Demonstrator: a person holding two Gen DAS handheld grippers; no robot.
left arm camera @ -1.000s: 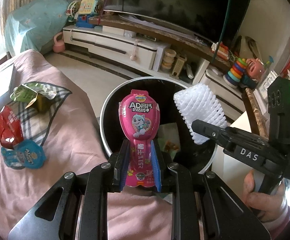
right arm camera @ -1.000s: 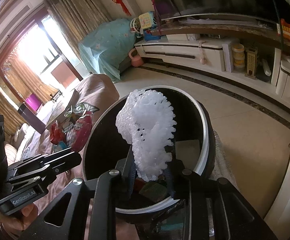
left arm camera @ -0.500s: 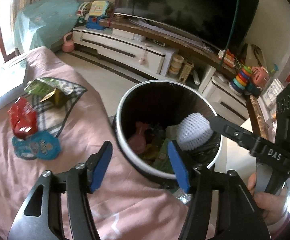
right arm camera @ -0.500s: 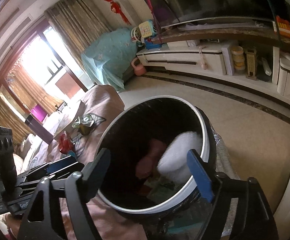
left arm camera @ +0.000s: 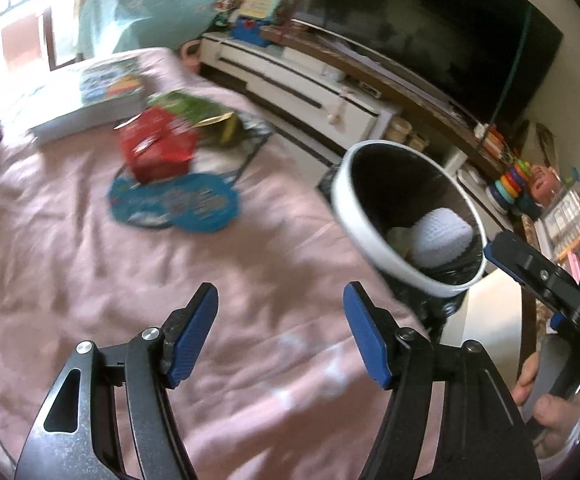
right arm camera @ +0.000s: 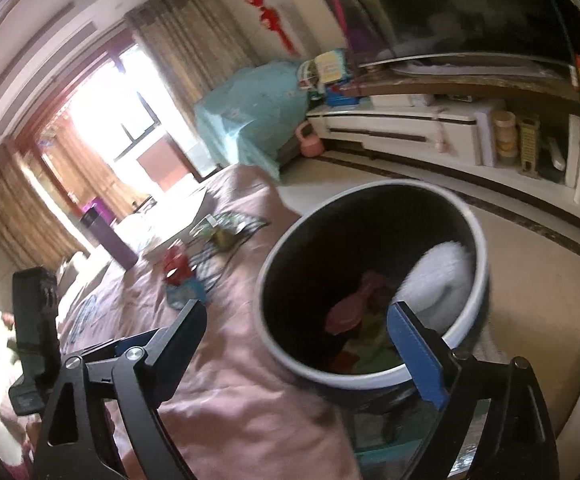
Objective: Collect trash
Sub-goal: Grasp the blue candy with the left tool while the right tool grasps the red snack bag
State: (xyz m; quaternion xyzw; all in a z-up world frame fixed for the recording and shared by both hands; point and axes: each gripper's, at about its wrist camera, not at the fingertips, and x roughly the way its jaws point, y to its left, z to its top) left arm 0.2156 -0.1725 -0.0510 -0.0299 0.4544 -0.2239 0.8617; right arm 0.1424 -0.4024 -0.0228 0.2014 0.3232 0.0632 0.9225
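Left gripper [left arm camera: 280, 320], blue pads, jaws opening, nothing between them, over the pink bedspread [left arm camera: 90, 272] at lower centre. Right gripper [right arm camera: 298, 340], blue pads, jaws also opening wide, empty, framing the round black bin with white rim [right arm camera: 374, 376].

Inside the bin: white foam net sleeve [right arm camera: 442, 280] at right, pink wrapper [right arm camera: 350, 312] at centre.

Left view, upper left, on the bedspread: red packet [left arm camera: 158, 148], green foil packet [left arm camera: 198, 114], blue flat wrapper [left arm camera: 186, 204]. Print too blurred to read.
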